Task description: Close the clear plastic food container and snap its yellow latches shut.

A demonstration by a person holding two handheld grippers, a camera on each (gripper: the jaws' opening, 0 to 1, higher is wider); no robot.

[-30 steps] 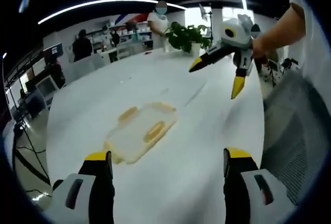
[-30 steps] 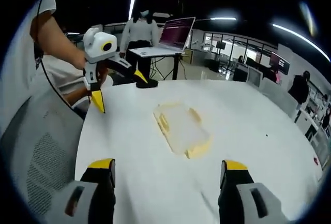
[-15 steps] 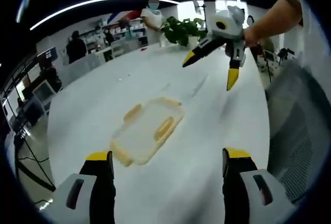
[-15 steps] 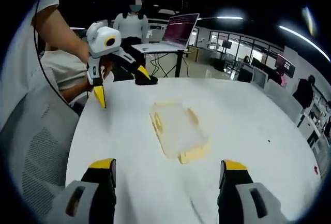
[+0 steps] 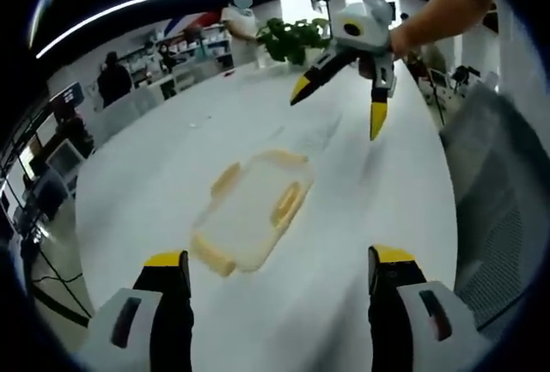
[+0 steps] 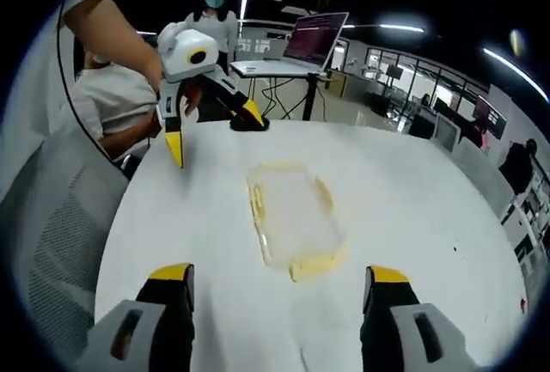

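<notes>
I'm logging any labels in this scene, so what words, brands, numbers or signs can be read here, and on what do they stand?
No text can be read.
Clear plastic food container with yellow latches: no label shows.
Laptop screen, right gripper view: purple glow, any content too blurred to read.
Left gripper and right gripper: no markings can be made out.

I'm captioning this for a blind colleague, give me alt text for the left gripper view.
A clear food container with yellow latches lies flat on a white table, ahead of the left claw, whose jaws stand open. The right claw, also open, hangs above the table's far side, held by a hand.
</notes>
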